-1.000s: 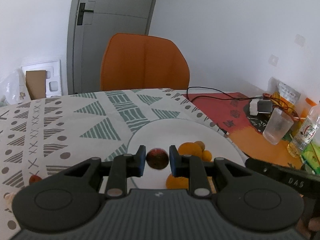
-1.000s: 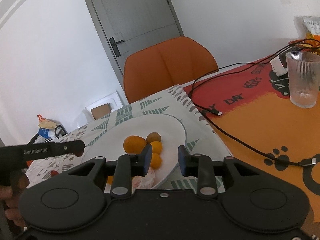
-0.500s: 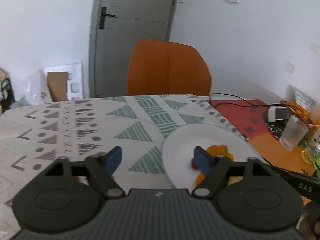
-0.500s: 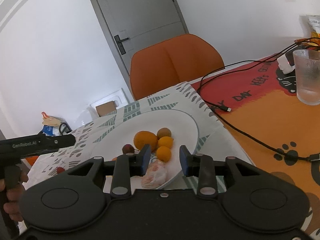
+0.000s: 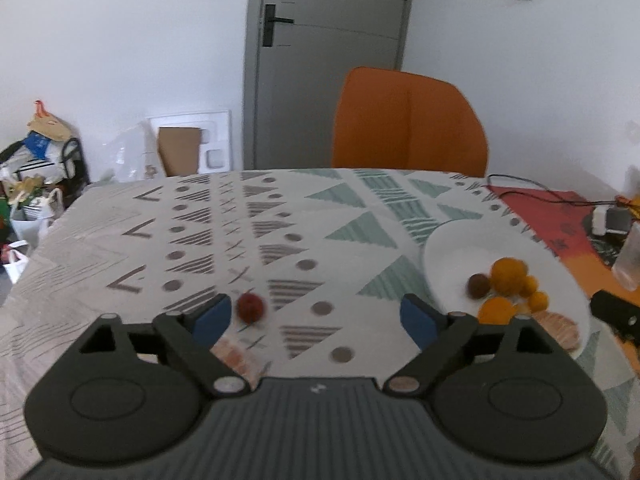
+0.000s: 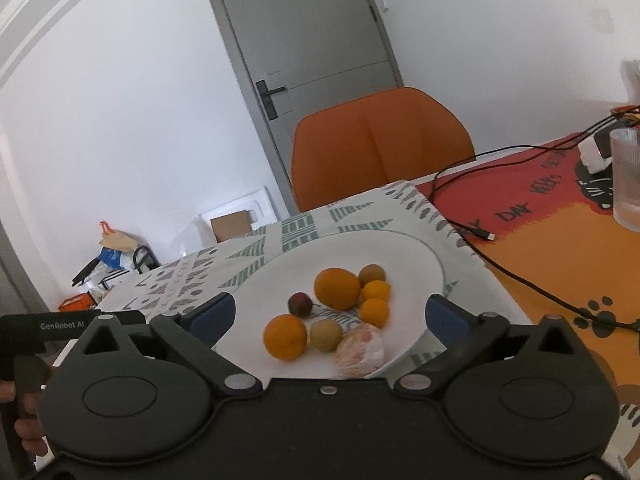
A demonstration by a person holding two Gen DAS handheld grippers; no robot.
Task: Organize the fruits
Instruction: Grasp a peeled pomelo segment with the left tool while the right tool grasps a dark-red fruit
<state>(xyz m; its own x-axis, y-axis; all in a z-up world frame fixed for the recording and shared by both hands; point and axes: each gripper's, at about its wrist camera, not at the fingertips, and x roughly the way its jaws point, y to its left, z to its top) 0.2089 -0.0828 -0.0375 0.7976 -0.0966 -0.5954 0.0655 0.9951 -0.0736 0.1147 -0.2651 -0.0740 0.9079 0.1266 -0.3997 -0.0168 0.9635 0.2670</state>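
Fruits sit mostly on the white plate (image 6: 424,264), which rests on the patterned cloth (image 5: 280,224) of the worktop. On the plate, seen from the right wrist view: a large orange (image 6: 337,289) at the back, a brown kiwi (image 6: 371,274) touching it on the right, two small oranges (image 6: 375,292) (image 6: 373,312) just in front of that. A dark red plum (image 6: 300,304) lies left of the large orange. Nearest row: another orange (image 6: 285,337), a second kiwi (image 6: 326,335) beside it, and a pale pink peeled fruit (image 6: 360,351) close to the plate's near rim.

One small red fruit (image 5: 251,308) lies apart from the plate, on the cloth, slightly blurred. It sits just beside the left tool's left finger (image 5: 212,316), inside the gap.

Left tool (image 5: 314,318): fingers spread wide, nothing between them gripped; it hovers over the cloth with the plate off to its right.

Right tool (image 6: 329,317): fingers likewise spread wide, holding nothing, positioned over the near edge of the plate with the fruit cluster between the blue pads.

Background: orange chair (image 6: 380,140) behind the worktop, grey door (image 5: 328,60), ribbed glass (image 6: 628,176) on the orange-red mat (image 6: 560,240), black cable (image 6: 520,276) running across the mat.
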